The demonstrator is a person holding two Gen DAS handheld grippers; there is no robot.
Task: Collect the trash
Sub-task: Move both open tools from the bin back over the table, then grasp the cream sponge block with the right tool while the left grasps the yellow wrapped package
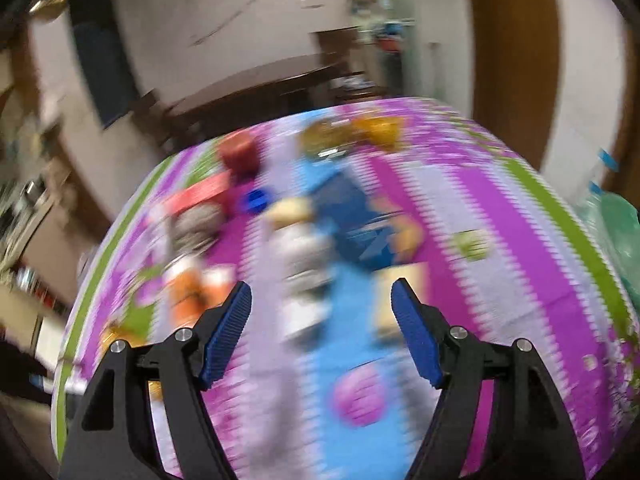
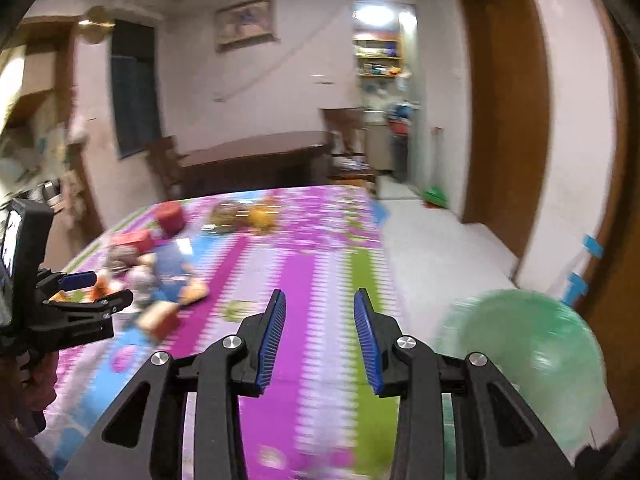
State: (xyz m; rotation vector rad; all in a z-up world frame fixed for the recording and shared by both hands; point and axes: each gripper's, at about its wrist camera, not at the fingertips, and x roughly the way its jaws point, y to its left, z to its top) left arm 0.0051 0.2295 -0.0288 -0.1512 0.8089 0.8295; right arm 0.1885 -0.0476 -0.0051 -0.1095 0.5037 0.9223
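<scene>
Motion blur smears both views. Trash lies scattered on a table under a purple, green and blue striped cloth (image 1: 500, 240): a blue wrapper (image 1: 352, 216), a crumpled white piece (image 1: 304, 256), an orange wrapper (image 1: 192, 292), a red box (image 1: 240, 152) and golden wrappers (image 1: 352, 132). My left gripper (image 1: 322, 286) hovers open over the near side of this pile, with nothing between its fingers. In the right wrist view, my right gripper (image 2: 321, 294) is open above bare cloth (image 2: 304, 264), also holding nothing. The left gripper (image 2: 110, 286) shows at the left, by the blue wrapper (image 2: 172, 268).
A green plastic bag (image 2: 528, 360) hangs open just off the table's right edge, also seen as the bag (image 1: 616, 224). Pale floor (image 2: 432, 248) runs beside the table towards a wooden door (image 2: 504, 100). A dark wooden table (image 2: 256, 152) with chairs stands behind.
</scene>
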